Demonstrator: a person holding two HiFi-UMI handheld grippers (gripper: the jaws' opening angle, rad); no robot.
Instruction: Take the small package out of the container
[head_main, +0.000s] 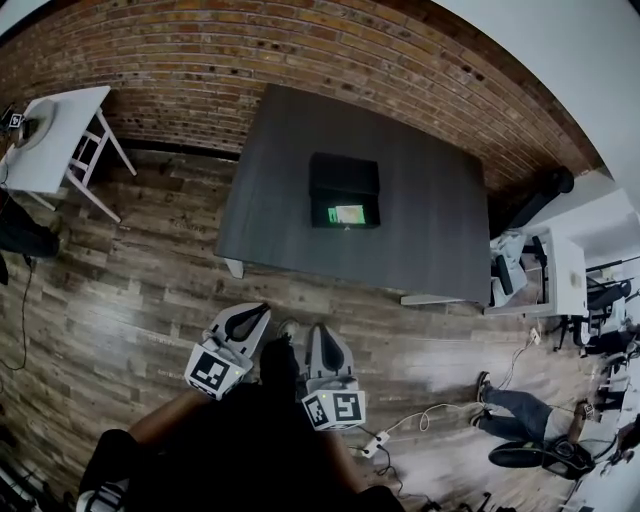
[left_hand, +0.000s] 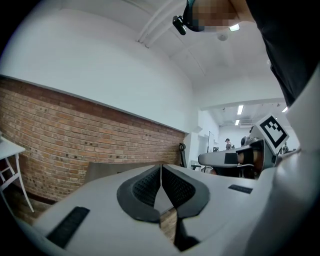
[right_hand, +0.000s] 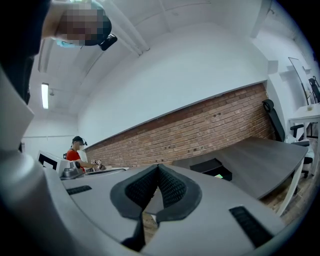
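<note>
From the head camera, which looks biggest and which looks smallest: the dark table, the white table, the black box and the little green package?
Largest to smallest, as they look:
1. dark table
2. white table, partly cut off at the picture's edge
3. black box
4. little green package, inside the box

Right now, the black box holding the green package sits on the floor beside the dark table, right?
No: the black box holding the green package sits on the dark table, not on the floor beside it. The head view shows it.

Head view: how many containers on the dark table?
1. The container sits near the middle of the table, package inside. Nothing else shows on it.
</note>
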